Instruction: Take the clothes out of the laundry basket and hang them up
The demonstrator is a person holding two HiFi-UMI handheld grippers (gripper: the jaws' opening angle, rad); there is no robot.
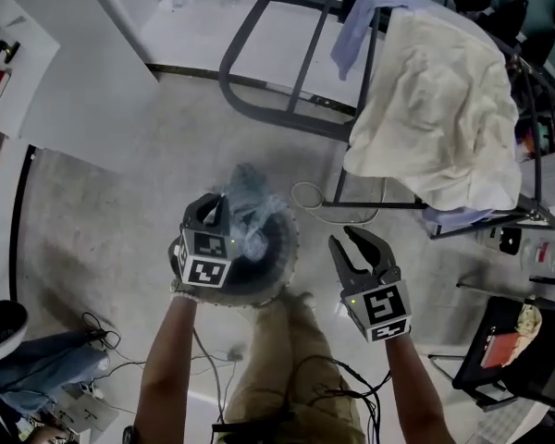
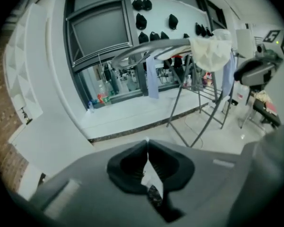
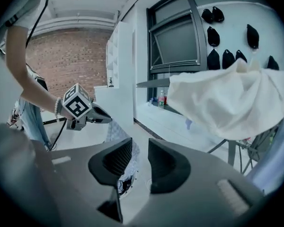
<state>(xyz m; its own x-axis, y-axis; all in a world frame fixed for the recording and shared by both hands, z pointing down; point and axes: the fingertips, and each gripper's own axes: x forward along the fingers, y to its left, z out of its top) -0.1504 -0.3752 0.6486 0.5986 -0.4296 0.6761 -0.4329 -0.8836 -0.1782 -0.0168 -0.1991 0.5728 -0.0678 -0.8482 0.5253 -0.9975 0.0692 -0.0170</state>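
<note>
left gripper (image 1: pixel 222 203) clamps blue garment (image 1: pixel 251 203) above basket (image 1: pixel 288 248); right gripper (image 1: pixel 342 238) agape, empty

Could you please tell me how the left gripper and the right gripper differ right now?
The left gripper is shut on a pale blue garment; the right gripper has its jaws apart and empty. The left gripper hangs over the laundry basket, while the right gripper sits beside it. Both angle downward.

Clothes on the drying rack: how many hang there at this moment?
3: a light blue garment at the far end, a large cream cloth beside it, a bluish piece peeking out under that cloth. Others may be hidden.
</note>
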